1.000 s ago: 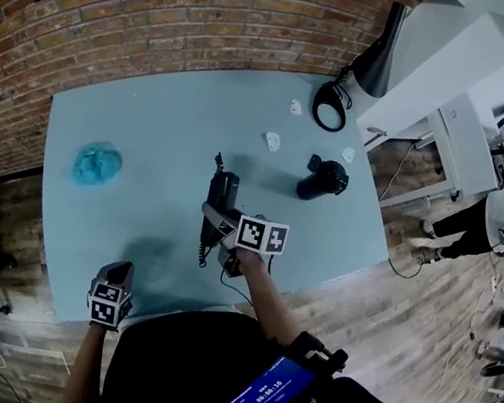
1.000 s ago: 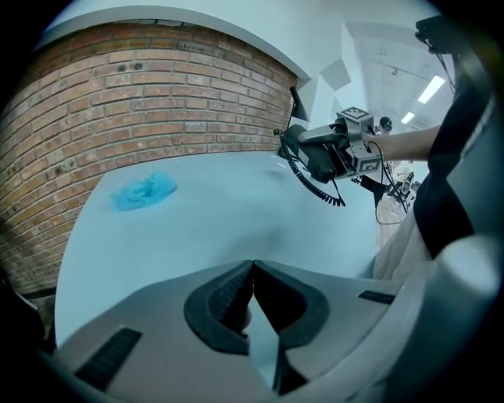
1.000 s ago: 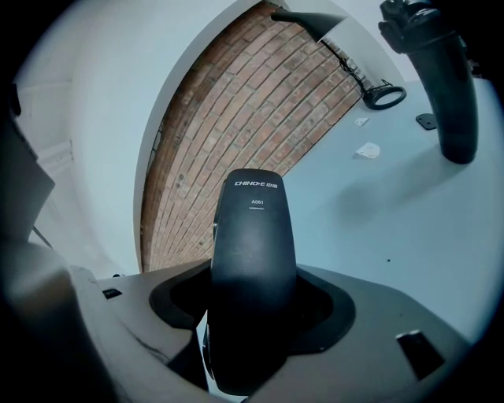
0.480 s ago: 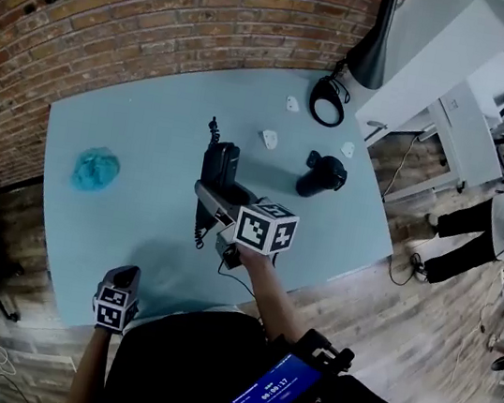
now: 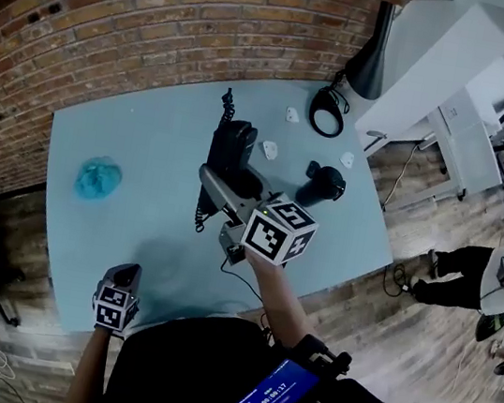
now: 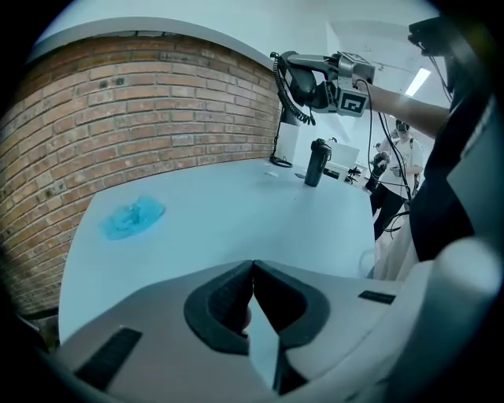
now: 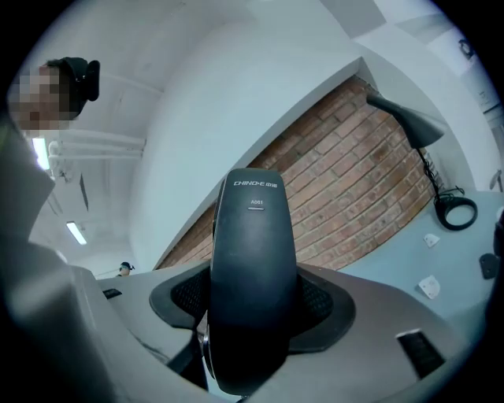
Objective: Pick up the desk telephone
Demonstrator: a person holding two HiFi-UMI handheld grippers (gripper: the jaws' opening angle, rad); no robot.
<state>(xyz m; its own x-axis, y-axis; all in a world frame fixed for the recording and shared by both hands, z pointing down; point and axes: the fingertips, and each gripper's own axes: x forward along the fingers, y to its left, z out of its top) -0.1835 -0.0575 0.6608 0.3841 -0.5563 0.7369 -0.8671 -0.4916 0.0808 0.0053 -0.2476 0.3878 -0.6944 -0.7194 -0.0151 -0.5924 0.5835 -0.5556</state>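
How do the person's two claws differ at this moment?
The right claw is clamped on the black desk telephone; the left claw is shut on nothing. The right claw hovers high above the blue table; the left claw sits low near its front edge. Both are the same kind of grey handheld tool.

holds left tool (image 6: 252, 291) low and close to the torso, at the near edge of the surface, tilted downward, jaws met at the tips with nothing between. stretches right arm (image 5: 272, 290) forward, forearm bare, and carries right tool (image 5: 224, 188) high above the surface, roughly level, pads pressed on both sides of the dark desk telephone (image 7: 252, 260).
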